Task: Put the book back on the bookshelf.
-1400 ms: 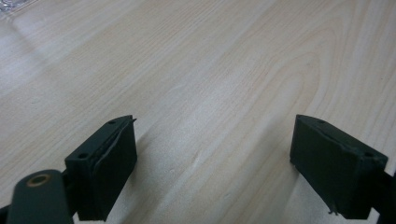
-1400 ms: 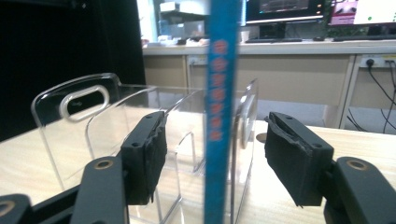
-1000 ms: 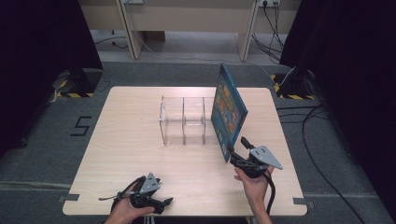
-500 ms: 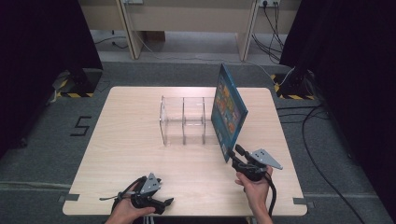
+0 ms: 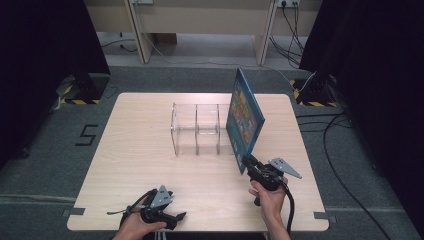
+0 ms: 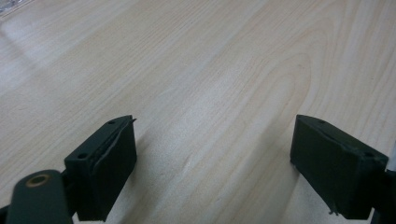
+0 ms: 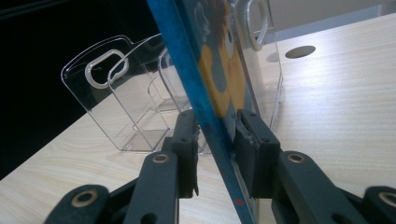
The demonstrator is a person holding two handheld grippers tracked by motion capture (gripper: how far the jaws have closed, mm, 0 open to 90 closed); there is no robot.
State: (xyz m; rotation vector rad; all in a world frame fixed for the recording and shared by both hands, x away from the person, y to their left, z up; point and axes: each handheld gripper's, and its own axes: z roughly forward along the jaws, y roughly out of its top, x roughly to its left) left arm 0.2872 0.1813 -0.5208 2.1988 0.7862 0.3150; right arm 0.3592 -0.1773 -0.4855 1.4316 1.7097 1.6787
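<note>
The right gripper [image 5: 248, 163] had just closed its jaws on the lower corner of the blue picture book [image 5: 244, 116], which stood tilted beside the clear acrylic rack [image 5: 196, 129], so the book could now be lifted. The right gripper view showed both pads [image 7: 252, 154] on the book's covers. The left gripper [image 5: 176, 217] rested open-jawed on the table [image 5: 125, 165].
</note>
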